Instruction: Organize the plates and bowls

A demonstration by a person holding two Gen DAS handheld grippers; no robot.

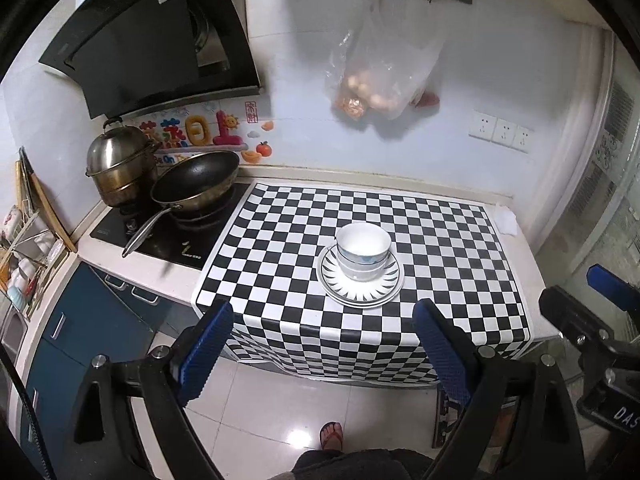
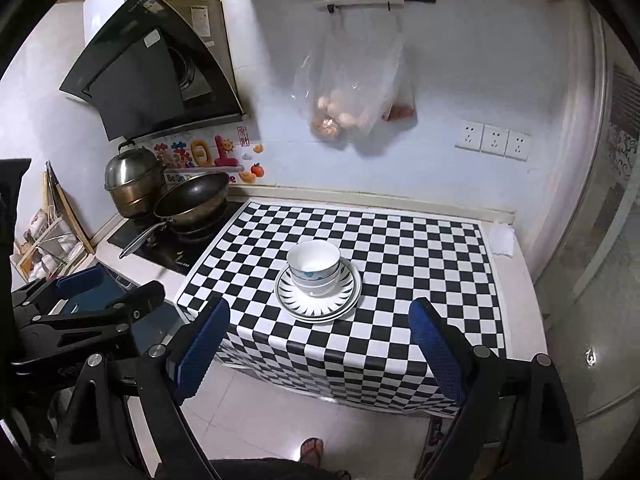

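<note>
White bowls [image 1: 363, 249] sit nested on stacked white plates [image 1: 360, 286] with a dark leaf-pattern rim, on the checkered cloth [image 1: 440, 240] of the counter. The same bowls [image 2: 314, 265] and plates [image 2: 318, 300] show in the right wrist view. My left gripper [image 1: 324, 356] is open and empty, held back over the floor in front of the counter edge. My right gripper [image 2: 320, 354] is open and empty, likewise back from the stack. Each gripper shows at the side of the other's view.
A frying pan [image 1: 196, 180] and a steel steamer pot [image 1: 120, 168] stand on the stove at left. A dish rack [image 1: 24, 248] is far left. A plastic bag [image 1: 384, 76] hangs on the wall. A crumpled tissue [image 1: 505, 220] lies at the counter's right end.
</note>
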